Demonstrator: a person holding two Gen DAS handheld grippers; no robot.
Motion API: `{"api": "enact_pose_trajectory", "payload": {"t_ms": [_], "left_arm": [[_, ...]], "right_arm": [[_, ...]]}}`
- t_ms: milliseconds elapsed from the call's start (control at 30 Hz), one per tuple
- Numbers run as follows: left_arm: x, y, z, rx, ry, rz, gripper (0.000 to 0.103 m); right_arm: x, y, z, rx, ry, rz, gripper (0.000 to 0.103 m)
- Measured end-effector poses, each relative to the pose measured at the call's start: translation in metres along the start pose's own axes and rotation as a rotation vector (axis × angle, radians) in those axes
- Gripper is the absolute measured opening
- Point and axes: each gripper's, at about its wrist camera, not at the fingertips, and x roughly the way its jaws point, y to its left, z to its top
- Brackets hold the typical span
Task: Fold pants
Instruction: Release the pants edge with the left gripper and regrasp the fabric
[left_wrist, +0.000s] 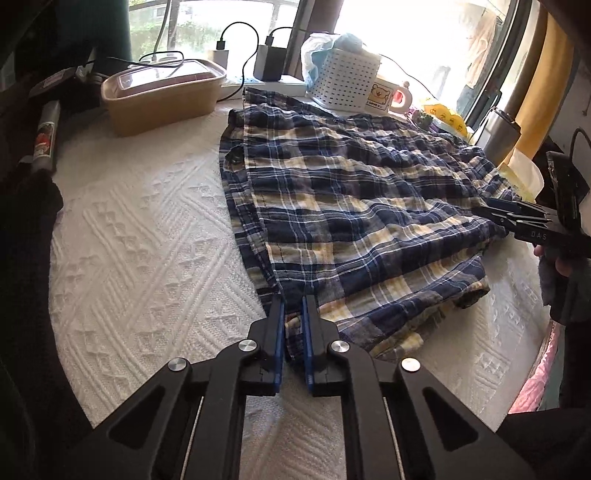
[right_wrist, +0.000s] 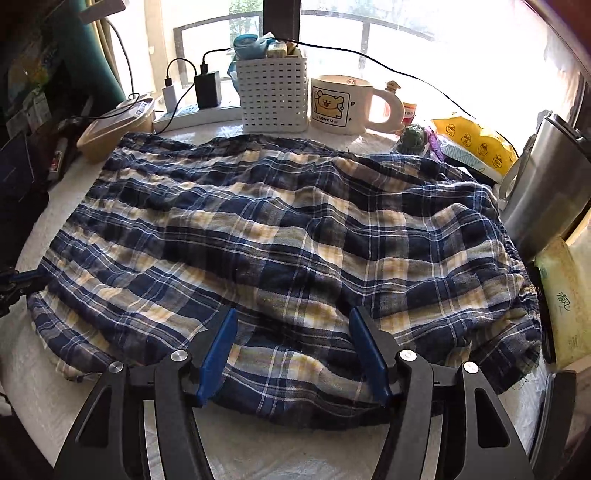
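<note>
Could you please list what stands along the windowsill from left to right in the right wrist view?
White charger → black charger → white perforated plastic basket → cream bear-print mug → yellow printed packet.

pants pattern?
Plaid: navy, white and pale yellow pants. Clearest in the right wrist view.

Crinkled plaid cloth pants lie on a white, rough-textured woven cover.

The table carried a white textured cloth. Directly on it lay plaid pants, a tan lidded container, a white perforated basket, a bear-printed mug and a steel tumbler.
</note>
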Motion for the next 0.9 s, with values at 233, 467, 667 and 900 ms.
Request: {"api": "enact_pose_trajectory", "payload": {"t_ms": [233,467,667,900], "left_arm": [[-0.011,0.004,0.002,-0.036,0.010,0.025,0.008],[-0.013,0.008,0.042,0.016,-0.034,0.088,0.016],[0.024,0.003,0.105,0.064,-0.058,0.064,0.029],[0.065,0.025,0.155,0.007,-0.030,0.008,0.030]], "right_arm": [[-0.010,-0.005,-0.008,0.015,-0.015,0.022,0.067],[-0.024,-0.024,-0.012,0.065,-0.063,0.040,0.072],[-0.025,-0.040,-0.002,0.107,-0.103,0.048,0.073],[-0.016,-0.048,0.008,0.112,-0.107,0.073,0.074]]}}
